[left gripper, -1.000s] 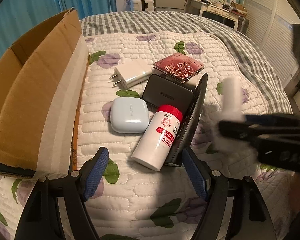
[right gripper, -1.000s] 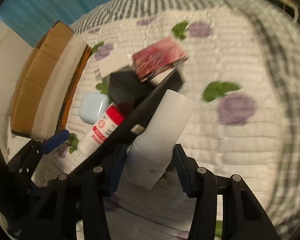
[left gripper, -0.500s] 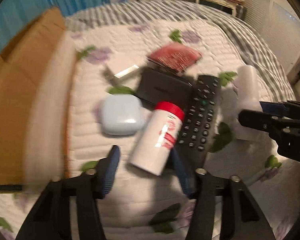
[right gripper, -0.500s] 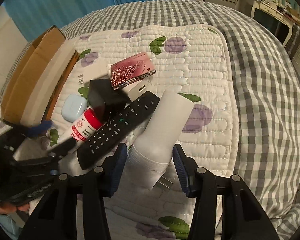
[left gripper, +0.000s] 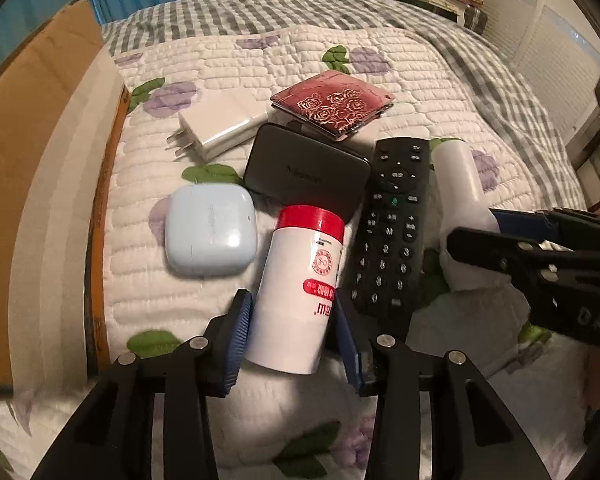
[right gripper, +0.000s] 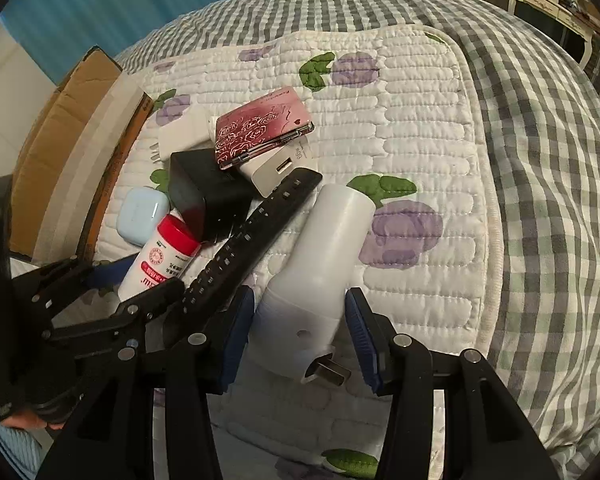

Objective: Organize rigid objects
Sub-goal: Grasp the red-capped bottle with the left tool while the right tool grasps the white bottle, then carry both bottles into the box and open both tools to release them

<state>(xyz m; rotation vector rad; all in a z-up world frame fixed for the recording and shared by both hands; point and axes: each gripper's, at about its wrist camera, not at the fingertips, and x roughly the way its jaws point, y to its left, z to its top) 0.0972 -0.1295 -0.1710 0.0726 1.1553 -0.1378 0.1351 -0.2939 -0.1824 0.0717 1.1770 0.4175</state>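
**Both grippers around objects on the quilt**

The left gripper (left gripper: 294, 336) has its blue pads on both sides of the white bottle with red cap (left gripper: 302, 288), seemingly clamped. The right gripper (right gripper: 300, 334) stands apart around the white cylindrical plug adapter (right gripper: 320, 276). Both objects lie on the flowered quilt (right gripper: 416, 120), with the black remote control (left gripper: 392, 228) between them.

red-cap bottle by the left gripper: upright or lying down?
Lying down. The bottle rests on its side on the quilt, red cap pointing away, base between the left gripper's fingers.
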